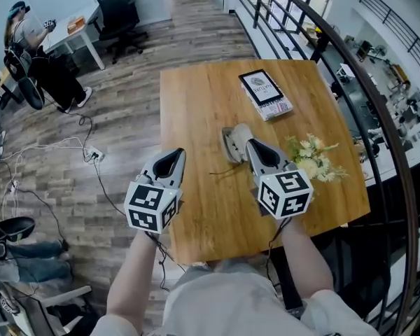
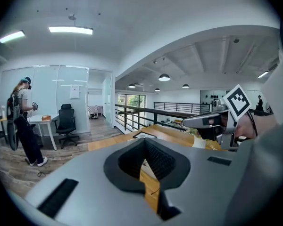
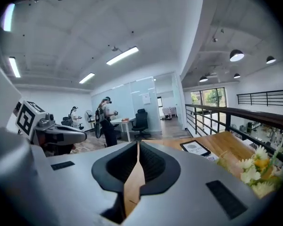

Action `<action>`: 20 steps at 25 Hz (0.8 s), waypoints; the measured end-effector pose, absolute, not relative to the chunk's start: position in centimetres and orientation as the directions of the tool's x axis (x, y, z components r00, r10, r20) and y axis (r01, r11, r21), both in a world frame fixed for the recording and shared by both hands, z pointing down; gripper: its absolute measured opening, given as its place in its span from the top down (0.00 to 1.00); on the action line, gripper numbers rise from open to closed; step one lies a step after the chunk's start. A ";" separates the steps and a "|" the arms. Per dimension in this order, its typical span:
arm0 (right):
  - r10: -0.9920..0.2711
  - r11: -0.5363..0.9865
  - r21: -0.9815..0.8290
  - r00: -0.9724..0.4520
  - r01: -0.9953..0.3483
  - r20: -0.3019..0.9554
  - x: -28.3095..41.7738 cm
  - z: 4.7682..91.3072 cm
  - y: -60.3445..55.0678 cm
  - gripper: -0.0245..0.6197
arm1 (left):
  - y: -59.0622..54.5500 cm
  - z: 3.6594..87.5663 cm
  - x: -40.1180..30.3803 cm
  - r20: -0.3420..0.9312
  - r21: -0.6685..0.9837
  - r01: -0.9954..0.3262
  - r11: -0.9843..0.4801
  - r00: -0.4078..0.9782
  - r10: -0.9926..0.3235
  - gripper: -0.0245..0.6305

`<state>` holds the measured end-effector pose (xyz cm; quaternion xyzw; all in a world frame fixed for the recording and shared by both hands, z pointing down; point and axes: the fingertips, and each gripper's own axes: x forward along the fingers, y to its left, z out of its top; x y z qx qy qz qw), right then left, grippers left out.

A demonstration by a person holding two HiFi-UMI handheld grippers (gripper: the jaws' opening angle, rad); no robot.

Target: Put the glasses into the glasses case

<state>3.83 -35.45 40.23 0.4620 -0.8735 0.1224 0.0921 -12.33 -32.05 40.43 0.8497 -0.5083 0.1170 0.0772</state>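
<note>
A pale grey glasses case (image 1: pixel 232 141) lies near the middle of the wooden table (image 1: pixel 196 103), partly hidden behind my right gripper (image 1: pixel 253 145). A thin dark line, perhaps a glasses arm (image 1: pixel 222 171), lies on the wood just left of that gripper; the rest of the glasses is hidden. The right gripper (image 3: pixel 132 173) hovers above the table with its jaws together and nothing between them. My left gripper (image 1: pixel 173 157) hangs over the table's left edge, jaws also together and empty (image 2: pixel 148 173). Each gripper shows in the other's view: the right gripper (image 2: pixel 211 121) and the left gripper (image 3: pixel 56 134).
A book (image 1: pixel 265 94) lies at the table's far side and a bunch of pale flowers (image 1: pixel 313 159) at its right. A black railing (image 1: pixel 350 68) runs along the right. Desks, office chairs (image 1: pixel 117 9) and a person (image 1: pixel 24 33) stand at the far left; cables cross the floor.
</note>
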 end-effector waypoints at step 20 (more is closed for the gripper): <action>-0.767 0.641 -0.031 -0.641 -0.767 -0.022 4.5 24.7 -24.5 0.91 | -22.9 27.3 -14.5 0.056 -0.210 -0.899 -0.384 0.381 -0.923 0.94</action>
